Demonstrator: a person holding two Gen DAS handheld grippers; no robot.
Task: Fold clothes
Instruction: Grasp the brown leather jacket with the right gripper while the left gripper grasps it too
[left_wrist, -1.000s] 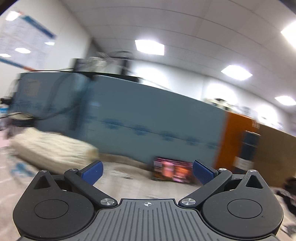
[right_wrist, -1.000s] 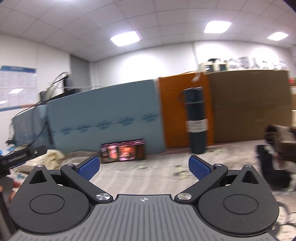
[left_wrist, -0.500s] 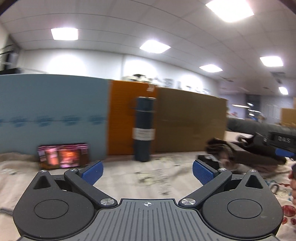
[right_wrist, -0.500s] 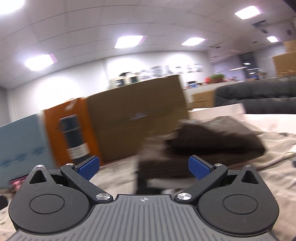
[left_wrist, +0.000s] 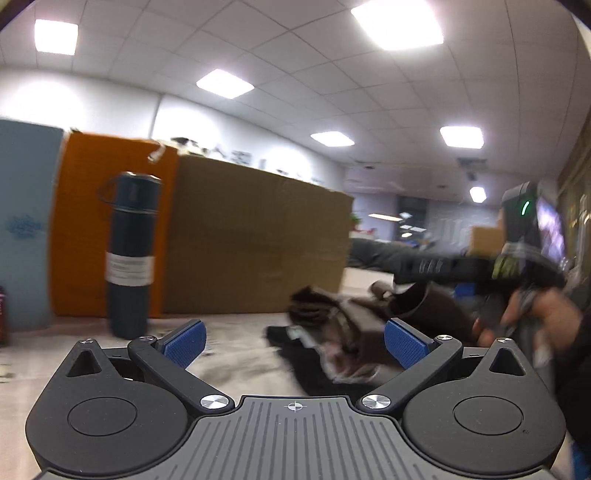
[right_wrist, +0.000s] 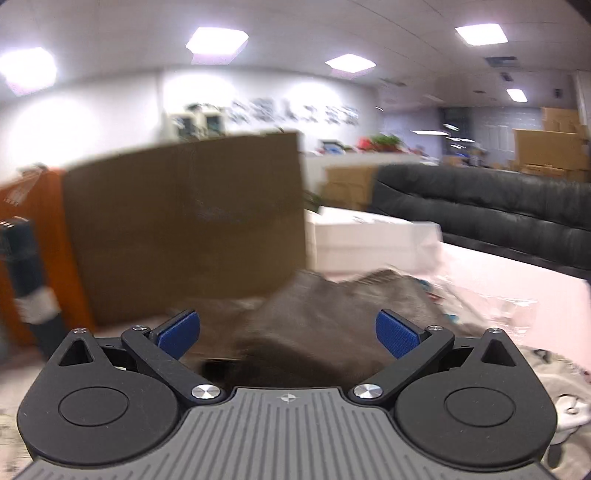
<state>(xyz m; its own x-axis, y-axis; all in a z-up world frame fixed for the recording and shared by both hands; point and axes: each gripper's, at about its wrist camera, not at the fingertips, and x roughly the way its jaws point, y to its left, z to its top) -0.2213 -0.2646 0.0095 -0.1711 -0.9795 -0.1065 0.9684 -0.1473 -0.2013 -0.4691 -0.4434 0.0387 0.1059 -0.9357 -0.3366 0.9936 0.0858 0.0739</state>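
Dark brown clothes (right_wrist: 314, 317) now fill the right wrist view, where a second ago only bare table and a flask were seen; both tools have been swung toward the pile, so a first grasp is judged near. Left gripper (left_wrist: 295, 341) and right gripper (right_wrist: 288, 334) are held level, jaws wide apart, nothing gripped.

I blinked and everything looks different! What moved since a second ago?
Both grippers swung to the person's right. The left gripper turned from the blue panels to the dark clothes; the right gripper went from the bottle up to the same dark clothes. Nothing was grabbed: both stay open. The bottle and cardboard box stayed put.
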